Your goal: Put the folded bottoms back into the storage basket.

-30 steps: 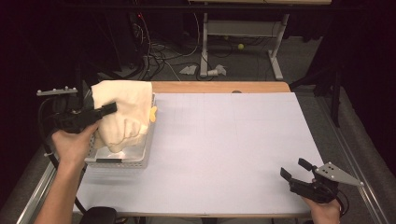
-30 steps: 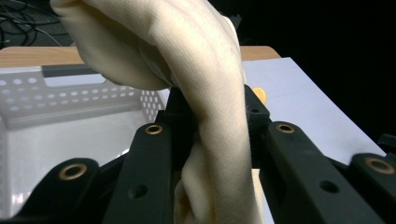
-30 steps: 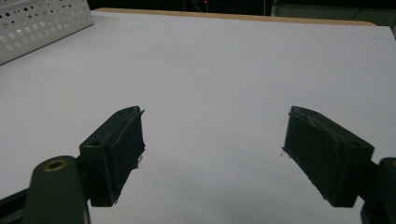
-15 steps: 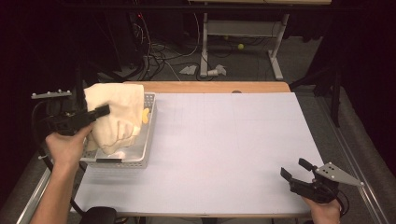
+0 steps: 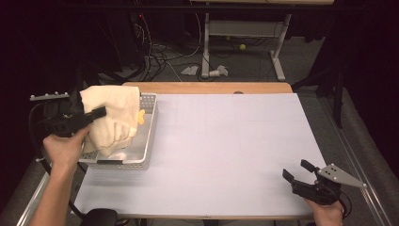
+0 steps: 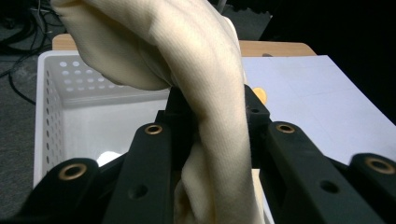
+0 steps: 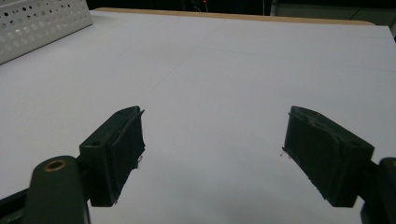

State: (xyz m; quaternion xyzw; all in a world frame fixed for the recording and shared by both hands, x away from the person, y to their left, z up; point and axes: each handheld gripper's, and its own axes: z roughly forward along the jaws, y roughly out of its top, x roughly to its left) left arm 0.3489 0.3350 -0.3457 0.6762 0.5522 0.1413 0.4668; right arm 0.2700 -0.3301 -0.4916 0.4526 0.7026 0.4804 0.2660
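Left gripper [image 5: 99,113]: 2 jaws clamped on cream cloth [image 5: 113,117], cloth bunched and raised above white perforated basket [image 5: 147,136] at table's left side. Small yellow item [image 5: 140,117] at cloth's right edge. Right gripper [image 5: 297,171]: 2 jaws apart, holding nothing, over white table sheet [image 5: 235,141], near right corner. No legible writing, labels or brands.
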